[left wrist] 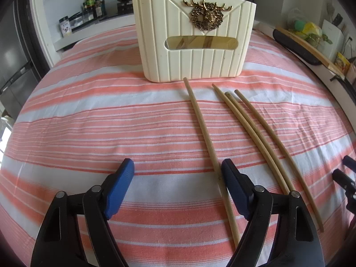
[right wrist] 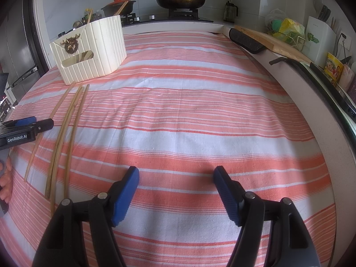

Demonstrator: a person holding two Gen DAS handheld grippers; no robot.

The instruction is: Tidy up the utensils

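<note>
A cream ribbed utensil holder (left wrist: 195, 44) with a gold deer emblem stands on the striped cloth, with a spoon and chopsticks sticking out of its top. Several wooden chopsticks (left wrist: 251, 133) lie loose in front of it, pointing toward me. My left gripper (left wrist: 178, 166) is open just above the cloth. The leftmost chopstick (left wrist: 204, 138) runs between its jaws, close against the right finger, and the pads are not pressing on it. My right gripper (right wrist: 176, 173) is open over bare cloth to the right of the chopsticks (right wrist: 66, 133), with nothing between its fingers. The holder (right wrist: 89, 53) stands far left in the right wrist view.
The left gripper (right wrist: 33, 124) and a person's fingers (right wrist: 4, 178) show at the left edge. Behind the cloth is a stove with a frying pan (right wrist: 180, 1) and a pot. A cutting board (right wrist: 267, 40) and packets line the right counter. Bottles (left wrist: 91, 6) stand back left.
</note>
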